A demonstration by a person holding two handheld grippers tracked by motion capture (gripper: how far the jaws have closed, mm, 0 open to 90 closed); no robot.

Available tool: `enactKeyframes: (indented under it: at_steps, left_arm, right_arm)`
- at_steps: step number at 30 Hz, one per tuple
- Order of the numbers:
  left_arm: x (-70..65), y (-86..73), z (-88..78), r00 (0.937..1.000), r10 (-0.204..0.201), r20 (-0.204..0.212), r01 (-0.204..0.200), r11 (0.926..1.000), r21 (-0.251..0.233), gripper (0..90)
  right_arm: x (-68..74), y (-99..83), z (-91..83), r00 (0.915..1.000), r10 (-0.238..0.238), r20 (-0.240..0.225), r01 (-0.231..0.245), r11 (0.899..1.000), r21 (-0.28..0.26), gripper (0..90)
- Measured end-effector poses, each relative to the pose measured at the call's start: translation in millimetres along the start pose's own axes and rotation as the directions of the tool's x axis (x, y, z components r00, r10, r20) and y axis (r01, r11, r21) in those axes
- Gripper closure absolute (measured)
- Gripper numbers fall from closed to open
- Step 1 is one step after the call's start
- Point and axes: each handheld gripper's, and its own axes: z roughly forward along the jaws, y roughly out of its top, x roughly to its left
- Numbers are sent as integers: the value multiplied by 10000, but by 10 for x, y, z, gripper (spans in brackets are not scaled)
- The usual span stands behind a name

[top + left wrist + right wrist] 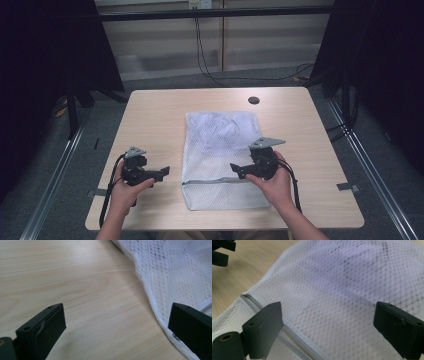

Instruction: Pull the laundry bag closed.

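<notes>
Mesh makes up the white laundry bag (221, 160) that lies flat on the wooden table (150, 125), its long side running away from the person, and every place below is told from that bag. Something pale is bunched inside its far half, too blurred through the netting to name. A grey zip band (220, 181) crosses the bag near its near end.

Just off the bag's left edge, near the level of the zip band, the left gripper (161, 172) sits in the person's left hand (125, 192) with its jaws pointing toward the bag. In the left gripper view those jaws stand wide apart with bare wood between them, one over the table and the other over the bag's hemmed edge (150, 302); I cannot tell whether that jaw touches the cloth.

Over the bag's right part, just above the zip band, the right gripper (239, 170) is held in the right hand (275, 187), pointing left across the netting. In the right gripper view its jaws are spread wide over the mesh (332, 297), with the zip band (287, 332) running under one of them, and nothing is gripped between them.

Beyond the bag's far end, a small dark round hole (253, 100) sits in the tabletop
</notes>
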Motion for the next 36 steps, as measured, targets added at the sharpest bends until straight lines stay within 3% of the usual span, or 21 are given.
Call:
enactKeyframes:
  at_steps: [9, 36]
  left_arm:
    - [26, -2, -20, 9999, -154, -76, 154, 9998, -89, 11]
    - [55, 3, -75, 9998, -85, -158, 82, 9999, -151, 21]
  right_arm:
    - [117, 59, 113, 9996, -140, -262, 141, 9999, 32, 86]
    - [437, 134, 445, 9955, -183, -933, 211, 9993, 294, 87]
